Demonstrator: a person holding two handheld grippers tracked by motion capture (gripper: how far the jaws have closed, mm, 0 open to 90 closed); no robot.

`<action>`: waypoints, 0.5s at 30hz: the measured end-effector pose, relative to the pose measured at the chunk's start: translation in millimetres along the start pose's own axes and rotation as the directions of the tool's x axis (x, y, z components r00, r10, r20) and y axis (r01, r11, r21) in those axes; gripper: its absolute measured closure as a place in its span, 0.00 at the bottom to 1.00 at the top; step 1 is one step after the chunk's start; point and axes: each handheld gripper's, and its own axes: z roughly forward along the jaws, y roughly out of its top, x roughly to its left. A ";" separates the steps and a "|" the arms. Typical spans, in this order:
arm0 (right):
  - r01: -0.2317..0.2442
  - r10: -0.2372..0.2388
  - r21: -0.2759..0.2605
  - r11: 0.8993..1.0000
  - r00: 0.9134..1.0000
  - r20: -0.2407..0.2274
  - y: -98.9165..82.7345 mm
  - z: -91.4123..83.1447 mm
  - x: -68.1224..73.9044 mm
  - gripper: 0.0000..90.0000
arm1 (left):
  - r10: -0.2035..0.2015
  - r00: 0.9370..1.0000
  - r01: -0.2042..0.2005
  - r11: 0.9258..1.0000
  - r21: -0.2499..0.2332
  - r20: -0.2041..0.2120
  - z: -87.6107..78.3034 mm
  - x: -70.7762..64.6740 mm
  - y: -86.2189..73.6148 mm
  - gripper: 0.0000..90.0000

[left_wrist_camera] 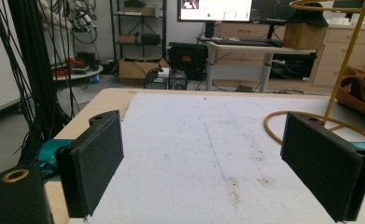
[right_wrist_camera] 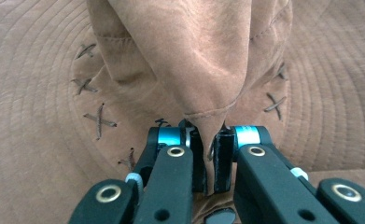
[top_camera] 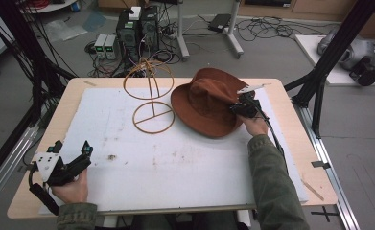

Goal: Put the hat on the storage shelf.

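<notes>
One brown hat (top_camera: 206,100) lay on the table (top_camera: 281,88) beside the wire stand (top_camera: 151,96). Right gripper (right_wrist_camera: 211,158) pinched its crown; left gripper (left_wrist_camera: 217,158) spread, idle. Step: grasp made. Next, likely: lift onto stand.

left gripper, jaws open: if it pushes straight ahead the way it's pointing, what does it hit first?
Probably nothing soon. The left gripper looks along bare white mat toward the table's far edge. The wire stand's base ring lies just right of that line, past the right jaw; depth is hard to judge, so it might clip the ring.
</notes>
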 end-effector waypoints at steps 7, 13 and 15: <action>-0.061 0.064 -0.101 0.993 0.998 0.028 -4.7 -17.8 0.2 0.99 | -0.008 1.000 0.008 1.000 -0.001 0.003 0.0 -0.1 0.0 0.15; -0.150 0.165 -0.264 0.953 0.986 0.035 -1.2 -46.6 3.4 0.99 | -0.029 1.000 0.029 1.000 -0.008 0.001 0.6 0.4 -0.2 0.15; -0.166 0.186 -0.315 0.935 0.982 0.034 0.7 -53.8 5.6 0.99 | -0.037 0.999 0.037 0.999 -0.011 0.003 0.7 0.8 -0.3 0.15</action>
